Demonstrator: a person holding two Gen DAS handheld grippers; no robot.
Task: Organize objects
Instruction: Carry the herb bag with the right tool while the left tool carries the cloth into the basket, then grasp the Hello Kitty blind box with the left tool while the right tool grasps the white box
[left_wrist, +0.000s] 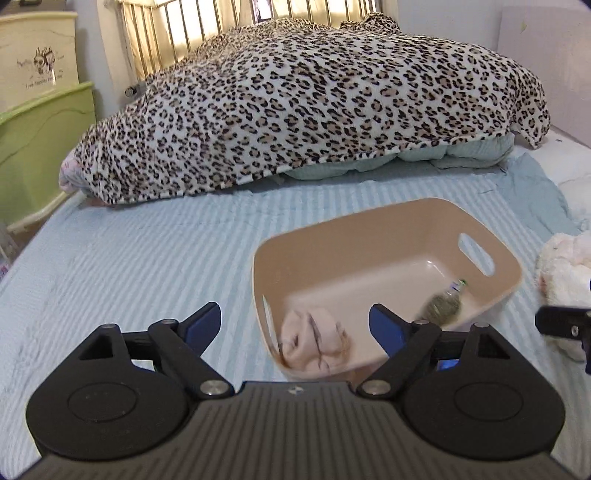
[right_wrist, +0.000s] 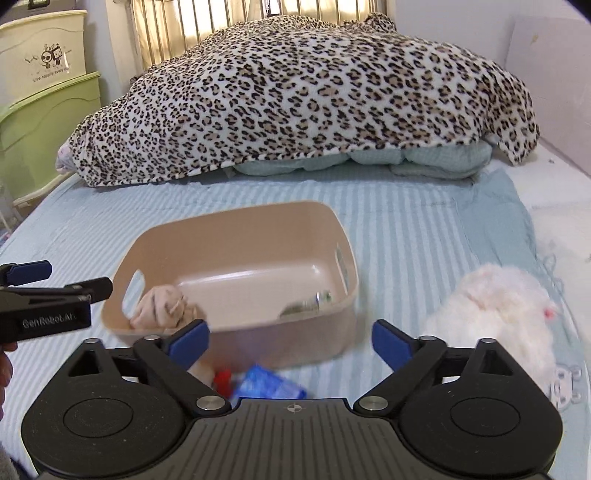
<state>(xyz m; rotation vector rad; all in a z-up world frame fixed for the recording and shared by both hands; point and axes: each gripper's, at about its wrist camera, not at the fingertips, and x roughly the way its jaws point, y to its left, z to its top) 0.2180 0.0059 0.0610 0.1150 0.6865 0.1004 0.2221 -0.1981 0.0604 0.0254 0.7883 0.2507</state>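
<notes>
Both wrist cameras look low and close across the bed toward its far edge, sharing the basket.

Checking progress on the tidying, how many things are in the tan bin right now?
2: a pinkish cloth at the tan bin's left end, a small bottle at its right.

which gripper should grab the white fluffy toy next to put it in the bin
Right. The white fluffy toy lies just ahead and to the right of the open right gripper, outside the beige bin. The left gripper, also open, faces the bin, with the toy at its far right edge.
</notes>
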